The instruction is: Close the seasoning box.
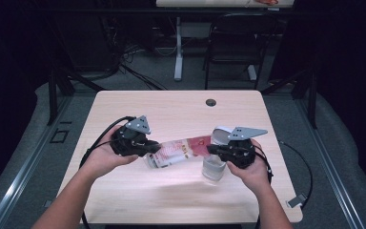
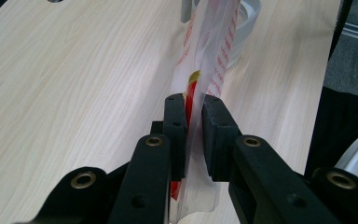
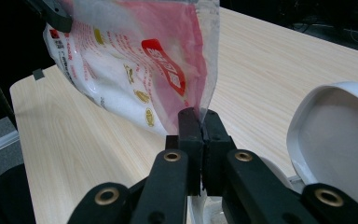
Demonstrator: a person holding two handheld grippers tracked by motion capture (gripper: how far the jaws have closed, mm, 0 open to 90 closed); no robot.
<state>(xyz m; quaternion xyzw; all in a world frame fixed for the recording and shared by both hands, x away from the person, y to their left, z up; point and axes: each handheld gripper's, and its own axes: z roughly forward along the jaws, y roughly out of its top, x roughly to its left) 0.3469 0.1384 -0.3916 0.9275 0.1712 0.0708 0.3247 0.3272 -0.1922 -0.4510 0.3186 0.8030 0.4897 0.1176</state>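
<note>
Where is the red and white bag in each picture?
High view: the bag hangs in the middle, stretched between the left gripper and the right gripper.
Left gripper view: its thin edge runs up from the jaws to the top, centre.
Right gripper view: it fills the upper left, one corner pinched in the jaws.
Shared landmark: the white container beside the bag.

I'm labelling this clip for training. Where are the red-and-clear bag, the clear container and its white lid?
red-and-clear bag (image 1: 181,150), high view, middle of its printed face.
clear container (image 1: 213,169), high view, its see-through side wall.
white lid (image 3: 335,140), right gripper view, inner face of the open lid.
</note>
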